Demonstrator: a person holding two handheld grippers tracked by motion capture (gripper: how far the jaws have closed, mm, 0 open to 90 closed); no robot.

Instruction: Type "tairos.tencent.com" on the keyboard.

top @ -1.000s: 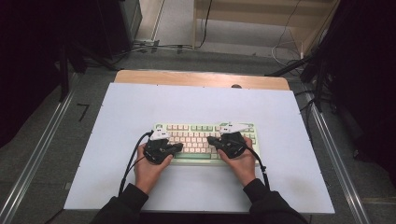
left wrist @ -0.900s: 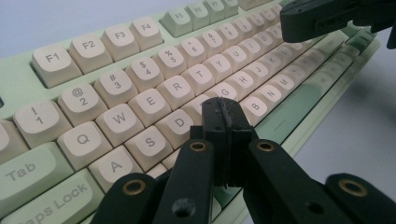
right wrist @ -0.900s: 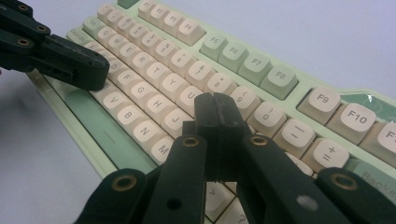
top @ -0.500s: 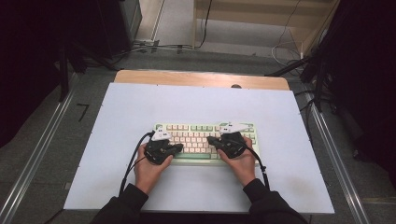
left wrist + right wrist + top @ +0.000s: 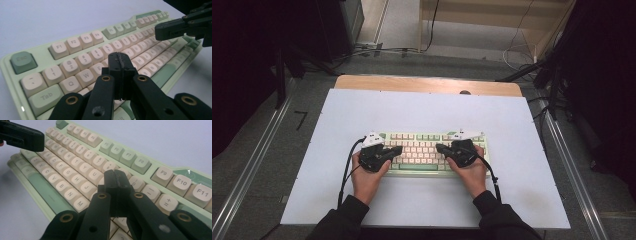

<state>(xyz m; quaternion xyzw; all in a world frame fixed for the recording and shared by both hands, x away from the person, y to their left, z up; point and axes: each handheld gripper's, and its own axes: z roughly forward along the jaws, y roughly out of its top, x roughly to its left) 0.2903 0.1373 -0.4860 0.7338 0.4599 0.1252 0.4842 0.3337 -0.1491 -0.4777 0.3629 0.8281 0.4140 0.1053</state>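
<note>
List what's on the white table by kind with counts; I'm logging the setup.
Keyboards: 1, the green keyboard
Grippers: 2, the left gripper and the right gripper, both with fingers shut over the keys
Hands: 2
Total: 5
</note>
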